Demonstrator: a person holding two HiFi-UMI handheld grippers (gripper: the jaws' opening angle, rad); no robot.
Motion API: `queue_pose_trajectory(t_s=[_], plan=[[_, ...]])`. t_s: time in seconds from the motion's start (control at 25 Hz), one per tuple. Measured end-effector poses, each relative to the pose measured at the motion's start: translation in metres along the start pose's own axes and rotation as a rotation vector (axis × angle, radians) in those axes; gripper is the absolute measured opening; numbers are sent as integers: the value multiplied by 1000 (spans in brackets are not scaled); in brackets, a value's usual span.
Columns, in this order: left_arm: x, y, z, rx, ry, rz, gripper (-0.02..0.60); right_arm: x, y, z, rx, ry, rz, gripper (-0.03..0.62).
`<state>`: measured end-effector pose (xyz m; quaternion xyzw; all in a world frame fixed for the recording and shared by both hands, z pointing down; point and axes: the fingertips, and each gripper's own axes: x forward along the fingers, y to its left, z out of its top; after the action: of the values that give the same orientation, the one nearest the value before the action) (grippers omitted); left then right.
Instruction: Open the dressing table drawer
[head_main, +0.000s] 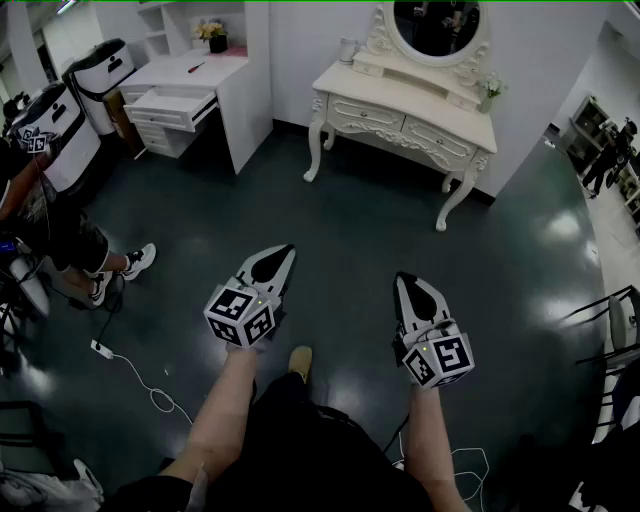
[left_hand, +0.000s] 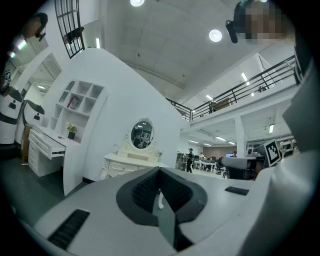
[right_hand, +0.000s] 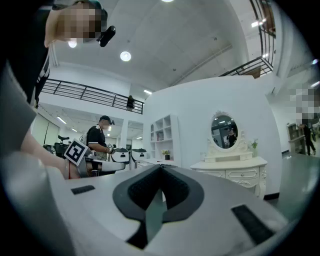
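The white dressing table (head_main: 405, 115) with an oval mirror (head_main: 435, 25) stands against the far wall, well ahead of both grippers. Its two front drawers (head_main: 368, 112) look closed. My left gripper (head_main: 283, 252) and right gripper (head_main: 405, 280) are held side by side over the dark floor, pointing level toward the table. Both are shut with nothing between the jaws. In the left gripper view the left gripper (left_hand: 160, 170) points at the dressing table (left_hand: 131, 162) in the distance. In the right gripper view the dressing table (right_hand: 235, 170) stands to the right of the right gripper (right_hand: 161, 167).
A white desk (head_main: 185, 75) with one drawer pulled out stands at the upper left. A person (head_main: 50, 230) sits at the left edge. A power strip and white cable (head_main: 100, 348) lie on the floor. A chair (head_main: 615, 330) stands at the right edge.
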<state>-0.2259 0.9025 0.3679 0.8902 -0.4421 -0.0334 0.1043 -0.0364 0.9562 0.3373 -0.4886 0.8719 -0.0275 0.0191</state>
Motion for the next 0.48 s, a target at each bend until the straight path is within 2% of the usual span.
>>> queue_pose_trajectory(t_s=[0.2, 0.48], plan=[[59, 46, 20, 8, -27, -3, 12, 60, -43, 1, 0, -10, -4, 5], [119, 96, 17, -5, 19, -15, 12, 123, -85, -9, 25, 14, -47, 5]])
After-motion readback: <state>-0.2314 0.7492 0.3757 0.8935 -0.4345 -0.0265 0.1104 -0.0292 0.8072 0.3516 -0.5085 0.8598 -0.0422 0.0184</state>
